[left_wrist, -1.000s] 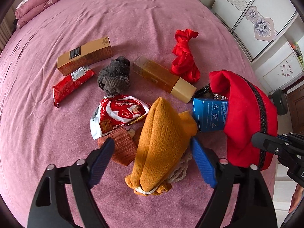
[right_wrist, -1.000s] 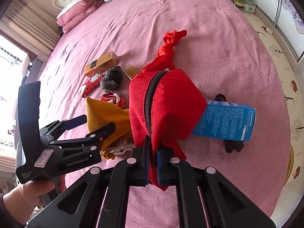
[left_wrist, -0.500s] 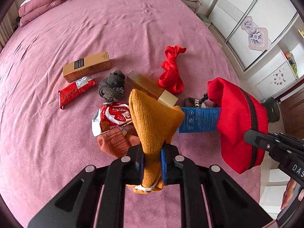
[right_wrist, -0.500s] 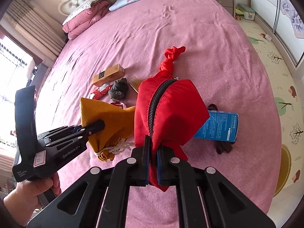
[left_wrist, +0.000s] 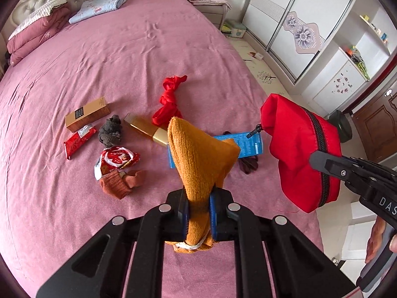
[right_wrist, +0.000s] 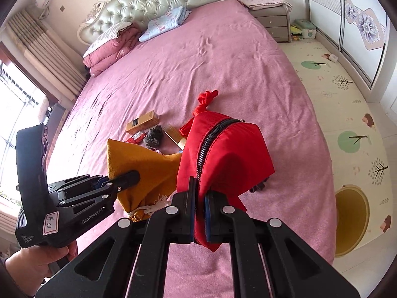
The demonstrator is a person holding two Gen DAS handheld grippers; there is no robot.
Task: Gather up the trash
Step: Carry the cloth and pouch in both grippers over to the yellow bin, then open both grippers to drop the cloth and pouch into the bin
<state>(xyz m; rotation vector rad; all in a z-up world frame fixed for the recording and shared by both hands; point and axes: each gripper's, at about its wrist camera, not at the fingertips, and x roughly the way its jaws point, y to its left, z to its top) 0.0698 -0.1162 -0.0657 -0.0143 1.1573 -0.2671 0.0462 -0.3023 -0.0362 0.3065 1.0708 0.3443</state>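
Observation:
My left gripper (left_wrist: 199, 211) is shut on an orange knit drawstring bag (left_wrist: 201, 154) and holds it above the pink bed (left_wrist: 124, 57). My right gripper (right_wrist: 199, 213) is shut on the edge of a red zip pouch (right_wrist: 228, 154), which hangs in the air at the right of the left wrist view (left_wrist: 297, 149). On the bed below lie a red snack wrapper (left_wrist: 79, 140), a red-and-white wrapper (left_wrist: 115, 160), a tan box (left_wrist: 86, 114), a gold box (left_wrist: 148, 130) and a blue box (left_wrist: 248, 144).
A grey sock ball (left_wrist: 110, 134), a knotted red cloth (left_wrist: 170, 101), a rust sock (left_wrist: 116, 182) and a dark item (left_wrist: 248, 166) also lie there. Folded quilts (right_wrist: 111, 47) sit by the headboard. A yellow stool (right_wrist: 352, 218) stands on the floor mat.
The left jaws closed on the orange bag and lifted it off the bed. Both grippers rose and pulled back, so the bed's items look smaller and farther.

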